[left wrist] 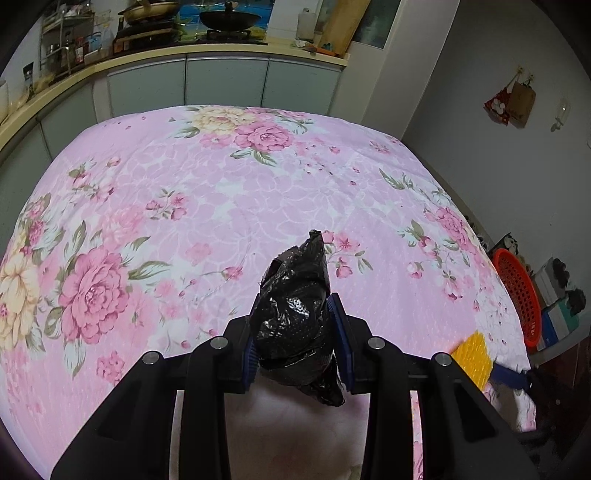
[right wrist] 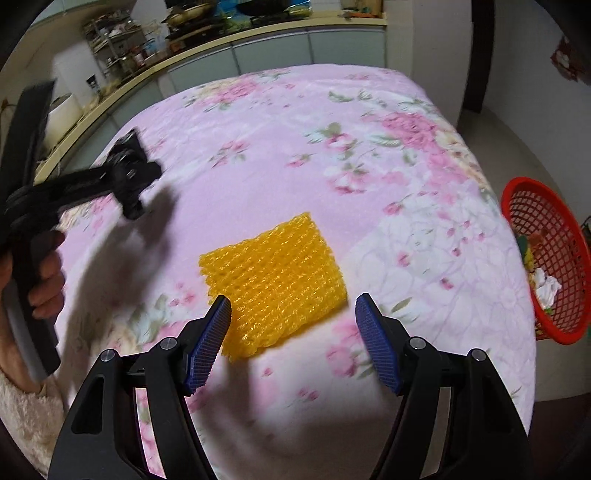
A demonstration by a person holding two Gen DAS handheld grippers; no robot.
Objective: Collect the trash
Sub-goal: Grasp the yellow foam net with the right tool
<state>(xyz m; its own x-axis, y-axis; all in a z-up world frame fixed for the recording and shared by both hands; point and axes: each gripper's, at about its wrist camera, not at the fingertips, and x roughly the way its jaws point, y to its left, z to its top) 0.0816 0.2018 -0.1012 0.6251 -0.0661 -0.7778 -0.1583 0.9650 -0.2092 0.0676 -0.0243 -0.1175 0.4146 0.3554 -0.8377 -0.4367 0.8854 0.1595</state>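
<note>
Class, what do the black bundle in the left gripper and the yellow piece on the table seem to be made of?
Black bundle: probably thin plastic film, glossy and crinkled, like a bag. Yellow piece: seemingly foam netting, with open mesh and a slightly shiny look.

My view takes in a pink floral tablecloth (left wrist: 207, 192) covering the table. Behind it runs a kitchen counter (left wrist: 155, 55) with pale cabinet doors (left wrist: 225, 81) below, a black wok (left wrist: 225, 18) on the stove, and what looks like a wooden cutting board (left wrist: 343, 26) leaning upright.
</note>
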